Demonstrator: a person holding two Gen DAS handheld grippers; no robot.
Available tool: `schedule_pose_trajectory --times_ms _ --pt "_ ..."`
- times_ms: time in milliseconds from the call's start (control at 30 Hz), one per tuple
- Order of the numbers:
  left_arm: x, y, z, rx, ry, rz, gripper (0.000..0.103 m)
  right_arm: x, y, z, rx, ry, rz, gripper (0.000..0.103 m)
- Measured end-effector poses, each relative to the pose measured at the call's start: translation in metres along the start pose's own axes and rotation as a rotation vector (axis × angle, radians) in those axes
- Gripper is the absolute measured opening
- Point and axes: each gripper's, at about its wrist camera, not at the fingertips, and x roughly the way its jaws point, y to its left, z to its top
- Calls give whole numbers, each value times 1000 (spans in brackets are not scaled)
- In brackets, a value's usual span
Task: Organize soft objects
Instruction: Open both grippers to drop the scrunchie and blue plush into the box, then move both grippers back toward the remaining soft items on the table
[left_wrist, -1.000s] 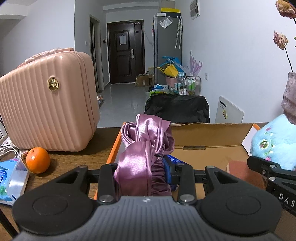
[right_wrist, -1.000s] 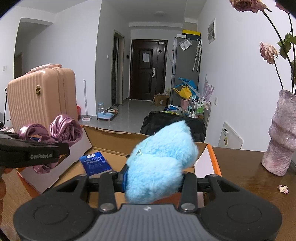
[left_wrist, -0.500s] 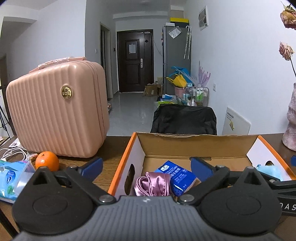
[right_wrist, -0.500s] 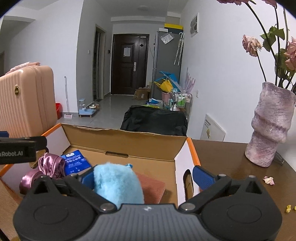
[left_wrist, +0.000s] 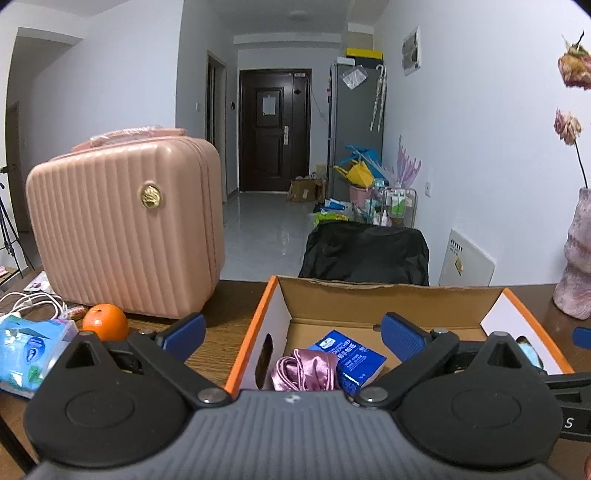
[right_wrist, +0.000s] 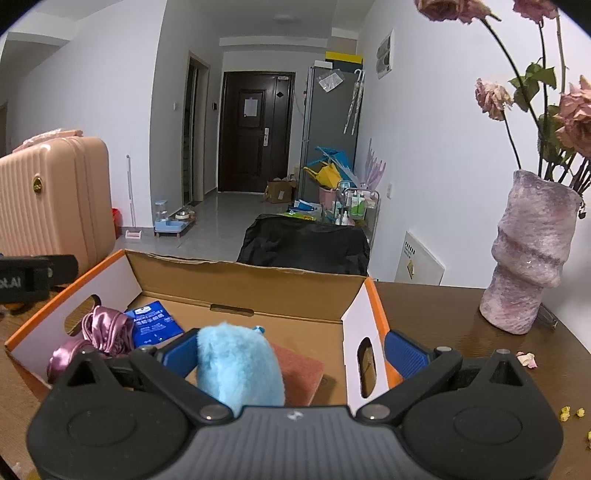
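Both your claws, left claw and right claw, have just sprung wide and pinch nothing, since the purple satin cloth and blue plush toy lie released inside the cardboard box on the desk.

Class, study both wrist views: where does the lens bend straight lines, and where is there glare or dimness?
Left wrist view: walls bow outward, corners go black, light glints on the pink suitcase. Right wrist view: same fisheye bowing, floor tiles reflect light, the cardboard box interior is dim but sharp.
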Motion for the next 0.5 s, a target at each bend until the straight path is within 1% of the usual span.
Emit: schedule_pose_trajectory --times_ms 267,500 --pt "-27 9 1 -18 -32 -5 103 -27 -1 -4 -2 -40 3 103" --pt "-47 18 -5 -15 -44 4 103 -48 -1 -10 -8 -60 14 103"
